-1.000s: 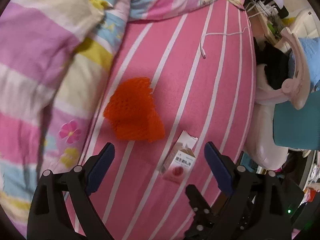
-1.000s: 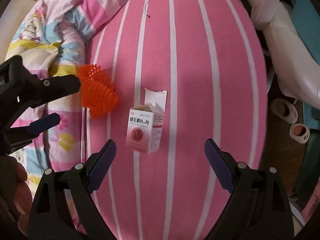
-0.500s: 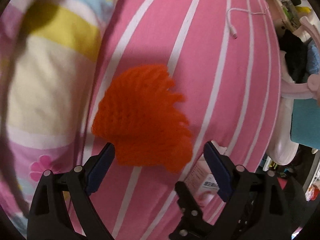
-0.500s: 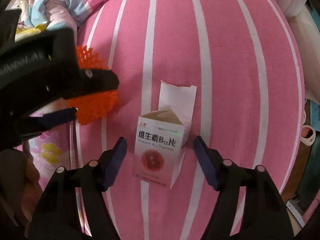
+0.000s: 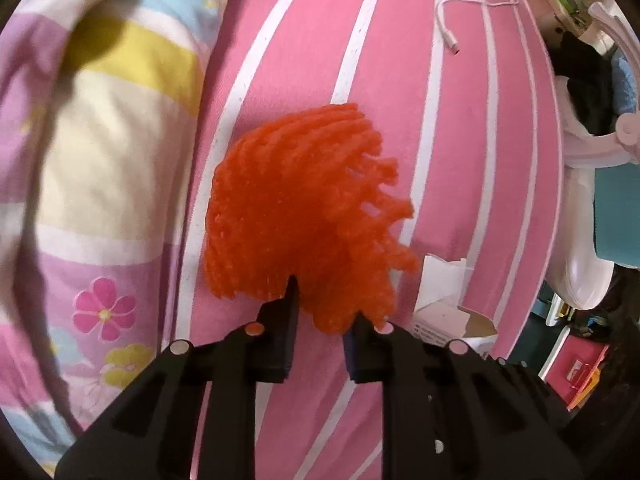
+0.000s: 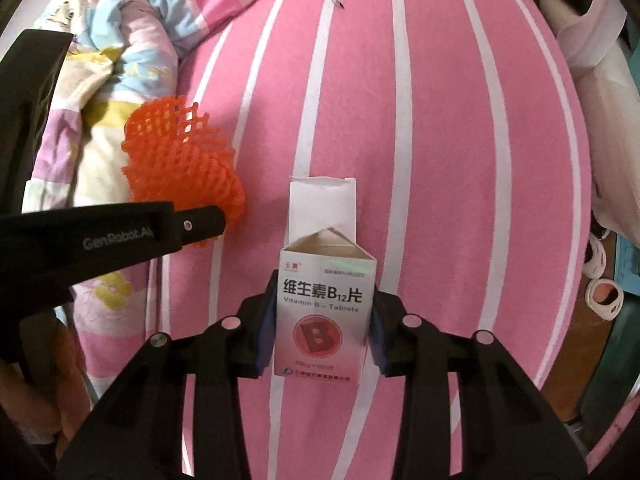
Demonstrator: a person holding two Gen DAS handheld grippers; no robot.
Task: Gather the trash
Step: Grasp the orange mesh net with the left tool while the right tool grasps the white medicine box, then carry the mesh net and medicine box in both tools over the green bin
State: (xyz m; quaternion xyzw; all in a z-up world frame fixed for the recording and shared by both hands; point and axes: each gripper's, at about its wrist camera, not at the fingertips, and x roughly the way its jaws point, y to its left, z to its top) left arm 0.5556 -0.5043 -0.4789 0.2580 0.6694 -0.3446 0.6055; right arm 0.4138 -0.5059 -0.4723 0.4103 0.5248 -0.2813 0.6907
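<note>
An orange foam net (image 5: 296, 208) lies on the pink striped bed sheet (image 5: 452, 152) beside the quilt. My left gripper (image 5: 326, 312) points down at it, its jaws closing, and the net's near edge is pinched between them. In the right wrist view the net (image 6: 180, 160) shows at the left, with the left gripper's finger (image 6: 192, 224) over its lower edge. A white and pink vitamin tablet box (image 6: 324, 312), top flap open, stands on the sheet. My right gripper (image 6: 324, 320) is closing, its pads against the box's two sides. The box's open top (image 5: 452, 312) shows in the left wrist view.
A pastel patchwork quilt (image 5: 100, 140) is bunched along the left. A white cable end (image 5: 448, 36) lies on the sheet farther back. The bed's edge runs down the right, with a white bag (image 6: 608, 80) and slippers (image 6: 600, 292) on the floor beyond it.
Both grippers came down and closed from wide open. The left one now pinches the net's near edge. The right one now has the box between its pads.
</note>
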